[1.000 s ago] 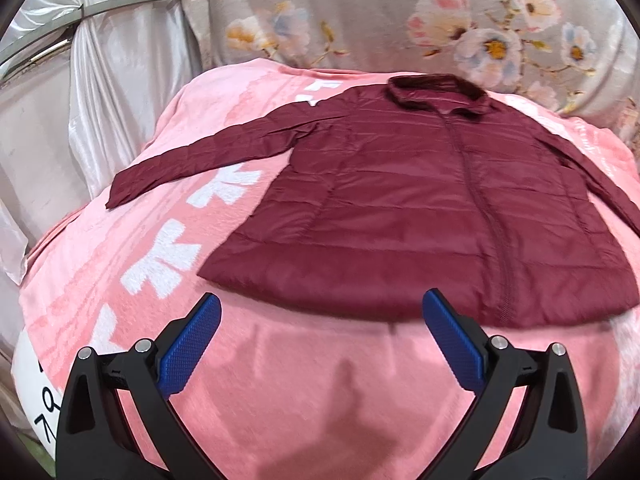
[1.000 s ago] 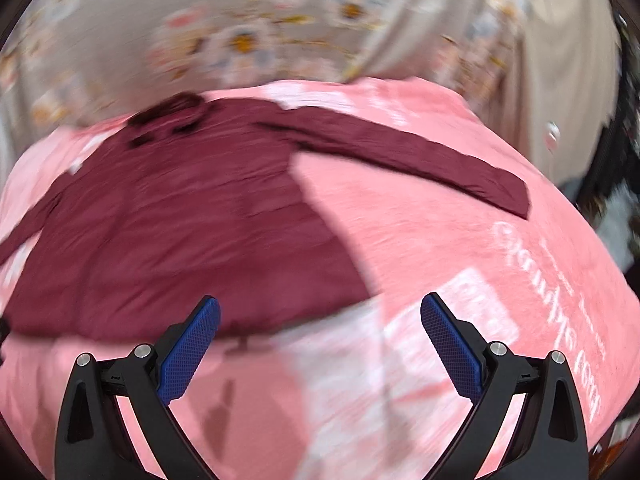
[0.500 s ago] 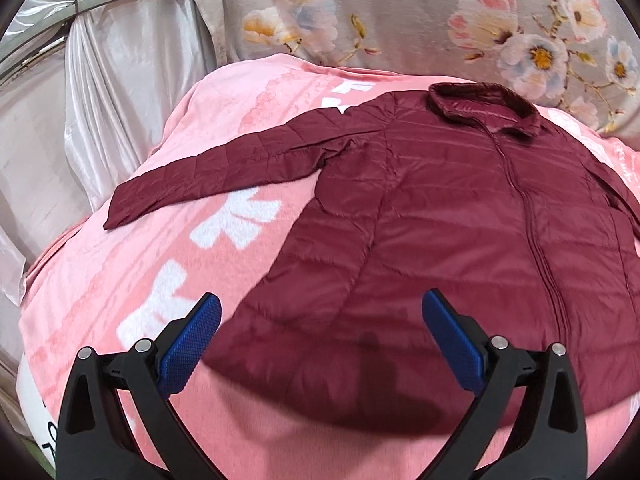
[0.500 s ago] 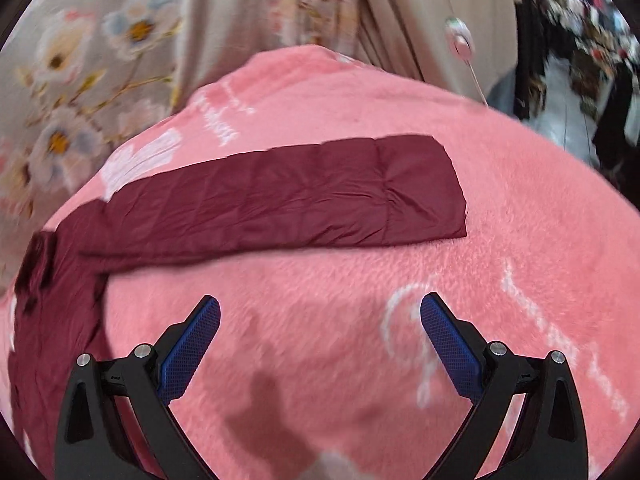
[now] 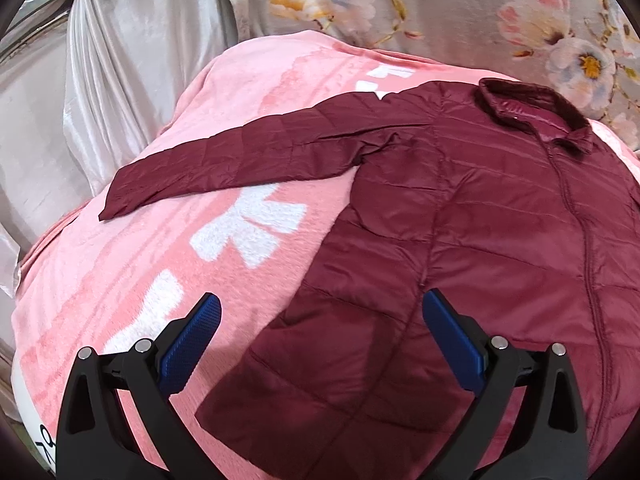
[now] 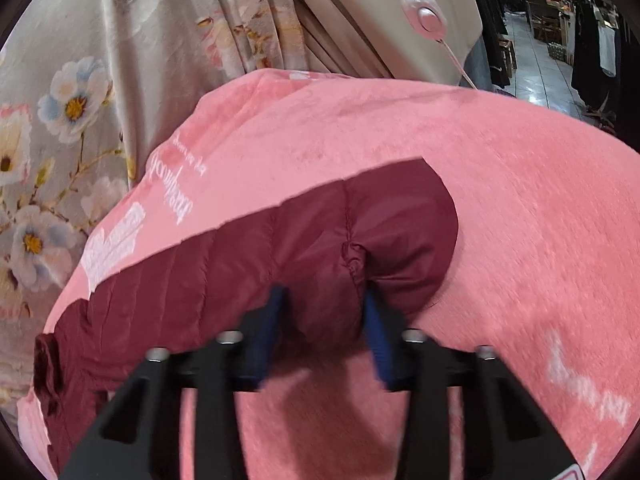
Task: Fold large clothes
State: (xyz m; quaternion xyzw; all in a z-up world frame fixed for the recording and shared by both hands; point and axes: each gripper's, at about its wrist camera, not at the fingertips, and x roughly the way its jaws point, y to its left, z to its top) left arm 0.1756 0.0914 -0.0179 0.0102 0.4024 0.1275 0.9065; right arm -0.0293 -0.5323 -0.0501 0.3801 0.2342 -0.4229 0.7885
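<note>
A maroon quilted jacket [image 5: 480,240] lies flat, front up, on a pink blanket [image 5: 160,272], collar [image 5: 532,108] at the far side. Its left sleeve [image 5: 248,156] stretches out to the left. My left gripper [image 5: 320,332] is open and empty, hovering above the jacket's lower left hem. In the right wrist view the jacket's other sleeve [image 6: 280,248] lies across the blanket [image 6: 520,220]. My right gripper [image 6: 324,320] is closing on this sleeve near its cuff, with the fabric bunched between the blue pads [image 6: 376,328].
A floral curtain [image 5: 440,12] hangs behind the blanket, and silvery satin drapes [image 5: 100,80] on the left. In the right wrist view a beige curtain [image 6: 360,20] with a corded switch [image 6: 424,16] hangs behind. A shop aisle [image 6: 552,40] lies at the far right.
My right gripper moved down onto the right sleeve and narrowed from wide open to pinching the sleeve. My left gripper moved forward and left over the jacket's hem, still open.
</note>
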